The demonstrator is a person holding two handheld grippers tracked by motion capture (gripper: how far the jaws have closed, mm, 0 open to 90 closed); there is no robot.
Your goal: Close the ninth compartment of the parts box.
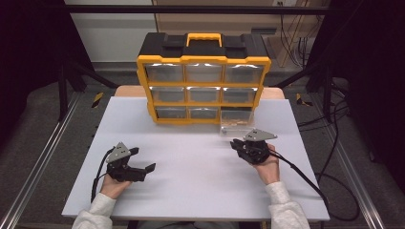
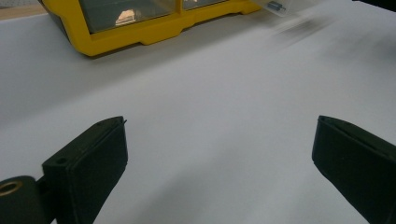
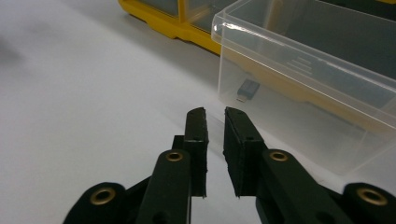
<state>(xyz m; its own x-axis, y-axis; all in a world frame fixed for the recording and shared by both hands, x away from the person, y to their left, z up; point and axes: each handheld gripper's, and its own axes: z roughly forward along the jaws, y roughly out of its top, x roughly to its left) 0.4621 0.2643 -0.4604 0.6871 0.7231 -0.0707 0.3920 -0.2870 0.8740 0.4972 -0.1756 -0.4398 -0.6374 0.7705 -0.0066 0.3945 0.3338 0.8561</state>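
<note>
Up close, the clear drawer (image 3: 308, 88) is thin, glossy, see-through plastic, a box with a rolled rim and rounded corners; it is pulled out of the bottom right bay of the organiser (image 1: 204, 78), a boxy cabinet with a yellow frame, black top and yellow carrying handle holding three rows of clear drawers. Both stand on the table (image 1: 191, 181), whose top is a smooth, matte, pale sheet.

A small dark part (image 3: 247, 89) lies on the drawer's floor near its front corner; through the wall I cannot tell what it is. The brownish contents of the drawer in the high view are too small to make out. In the right gripper view the drawer runs out of frame at the right edge, and in the left gripper view its corner is blurred and cut off at the top.

The right hand-held gripper (image 3: 215, 114) has flat black pads nearly together, a narrow slit between them and nothing in it; the drawer's front corner is just beyond and to the right of its tips, apart from them. The left hand-held gripper (image 1: 143, 160) rests on the table with its jaws wide apart and empty, well away from the drawer.
</note>
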